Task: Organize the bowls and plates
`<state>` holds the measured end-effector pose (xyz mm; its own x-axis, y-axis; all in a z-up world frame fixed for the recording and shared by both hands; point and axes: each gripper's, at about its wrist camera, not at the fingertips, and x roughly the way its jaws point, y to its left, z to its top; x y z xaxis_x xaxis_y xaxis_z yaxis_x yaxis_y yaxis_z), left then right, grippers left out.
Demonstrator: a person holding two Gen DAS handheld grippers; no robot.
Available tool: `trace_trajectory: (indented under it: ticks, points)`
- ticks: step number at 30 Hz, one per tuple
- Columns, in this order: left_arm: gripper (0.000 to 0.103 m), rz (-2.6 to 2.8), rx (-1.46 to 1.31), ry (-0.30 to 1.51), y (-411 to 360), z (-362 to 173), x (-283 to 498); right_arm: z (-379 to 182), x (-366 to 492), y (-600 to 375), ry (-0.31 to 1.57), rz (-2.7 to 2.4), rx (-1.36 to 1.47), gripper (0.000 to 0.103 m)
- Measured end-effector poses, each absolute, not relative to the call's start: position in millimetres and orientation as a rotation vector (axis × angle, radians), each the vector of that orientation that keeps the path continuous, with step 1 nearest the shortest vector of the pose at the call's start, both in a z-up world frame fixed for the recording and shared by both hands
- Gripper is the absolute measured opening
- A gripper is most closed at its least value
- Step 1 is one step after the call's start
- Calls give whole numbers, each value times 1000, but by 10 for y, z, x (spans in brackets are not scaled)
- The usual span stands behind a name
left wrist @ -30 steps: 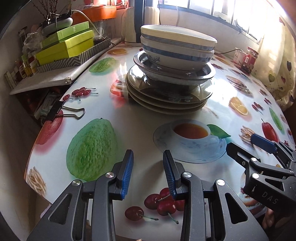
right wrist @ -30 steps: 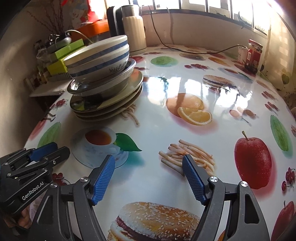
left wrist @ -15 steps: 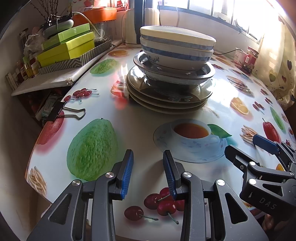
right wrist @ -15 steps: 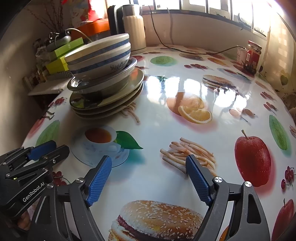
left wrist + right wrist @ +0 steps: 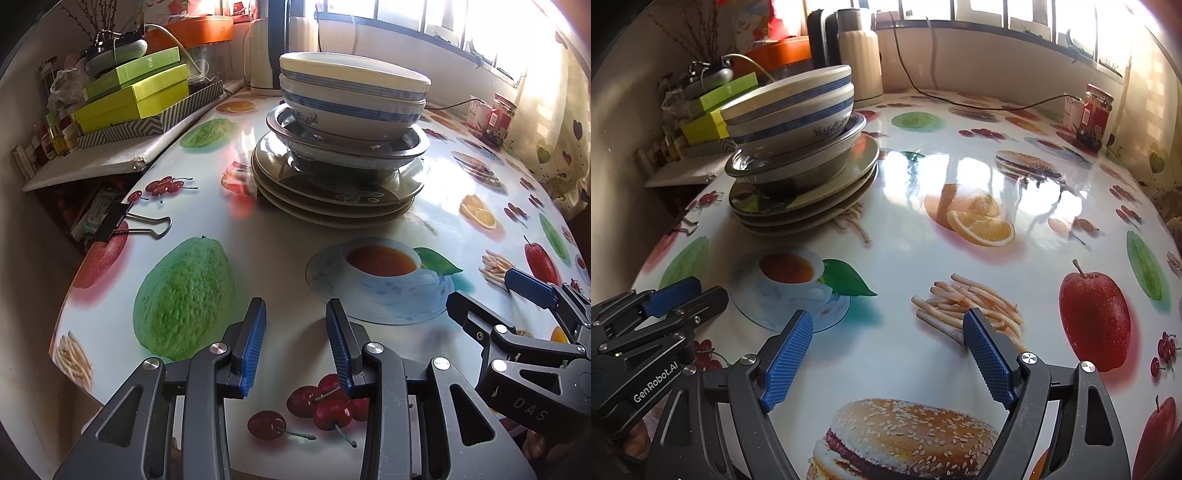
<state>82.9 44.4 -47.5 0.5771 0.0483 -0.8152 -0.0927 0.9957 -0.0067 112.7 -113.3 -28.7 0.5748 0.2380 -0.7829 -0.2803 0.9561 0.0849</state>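
Toppling is the main hazard: the top bowl (image 5: pixel 354 79) sits tilted inside the blue-banded bowl (image 5: pixel 351 114) beneath it, and both ride in a metal basin (image 5: pixel 347 144) on a stack of plates (image 5: pixel 332 199), so a push or a one-sided pull at a rim could slide the whole tower across the glossy printed tablecloth (image 5: pixel 905 354). A jaw gap too narrow for a bowl rim would nudge it rather than take it.

Starting at the fingers, the left gripper (image 5: pixel 295 343) has its blue pads (image 5: pixel 255 343) parted only a little, with nothing between them, hanging over the printed cherries and green fruit. The right gripper (image 5: pixel 886 354) stands much wider; its jaws have just been opening, and they too are empty, above the printed burger and fries. Neither touches any dish.

Outward from there, the stack stands well ahead of both grippers, toward the left side of the table, past the printed teacup. A binder clip (image 5: pixel 140 221) lies near the table edge. Behind the stack are green boxes (image 5: pixel 136 96), a kettle (image 5: pixel 858 62) and, at the far right, what looks like a red jar (image 5: pixel 1095 114), though glare washes it out.
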Motion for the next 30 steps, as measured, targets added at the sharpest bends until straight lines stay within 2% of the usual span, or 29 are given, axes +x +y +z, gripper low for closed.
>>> trace_trajectory:
  ticks: [30]
  points:
    - [38,83,-50,951,437,-477,828,-284,1125,-1132,909,301,-55,85]
